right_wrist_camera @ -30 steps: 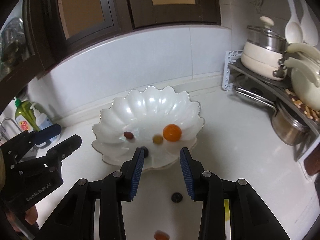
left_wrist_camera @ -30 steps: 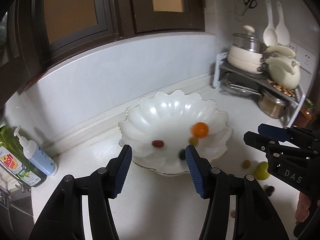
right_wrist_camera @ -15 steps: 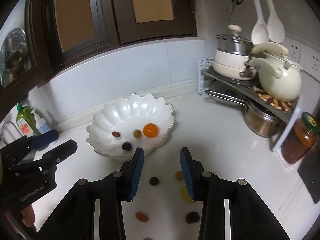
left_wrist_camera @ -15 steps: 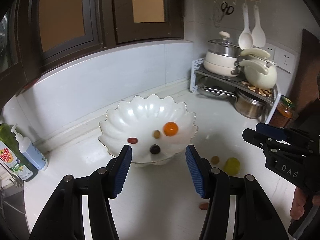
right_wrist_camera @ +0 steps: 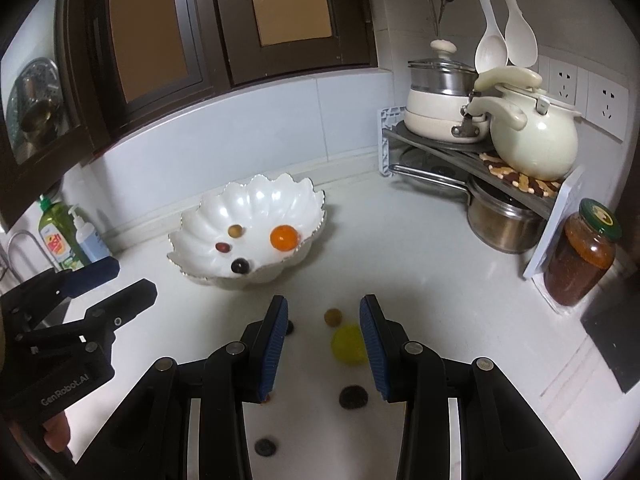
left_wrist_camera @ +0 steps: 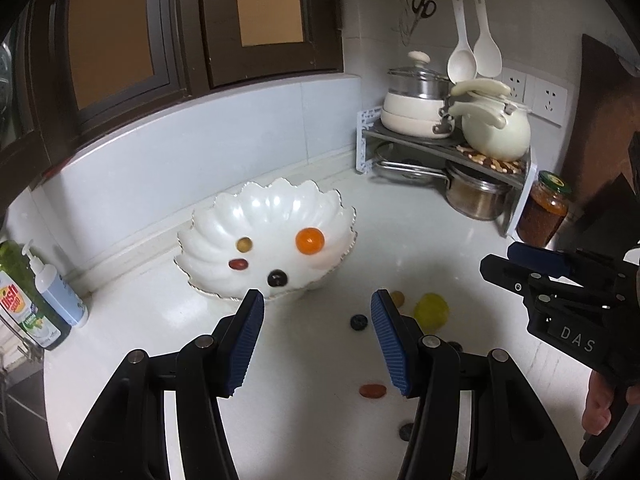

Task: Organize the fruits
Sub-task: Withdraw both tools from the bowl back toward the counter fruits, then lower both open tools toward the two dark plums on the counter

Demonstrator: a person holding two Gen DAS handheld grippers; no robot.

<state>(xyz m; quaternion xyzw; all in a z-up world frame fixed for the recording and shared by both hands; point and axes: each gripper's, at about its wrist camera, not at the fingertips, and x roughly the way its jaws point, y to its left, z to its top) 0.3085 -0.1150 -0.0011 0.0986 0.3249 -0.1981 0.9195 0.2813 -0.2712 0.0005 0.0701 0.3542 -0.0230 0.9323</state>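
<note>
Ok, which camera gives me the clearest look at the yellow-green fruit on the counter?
The right wrist view: the yellow-green fruit lies near, between the open fingers, only its right edge hidden. In the left wrist view it is whole but smaller, off to the right.

One white scalloped bowl [right_wrist_camera: 280, 196] holds four fruits [right_wrist_camera: 284, 237]; at least five more [right_wrist_camera: 347, 343] lie on the counter [right_wrist_camera: 420, 288].

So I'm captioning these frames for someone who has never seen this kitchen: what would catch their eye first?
Probably the white scalloped bowl near the back wall, with a bright orange fruit and three smaller fruits in it. Next, the loose fruits on the white counter in front of it, above all the yellow-green fruit beyond the open right gripper. At the right, a cream kettle sits on a corner rack.
</note>
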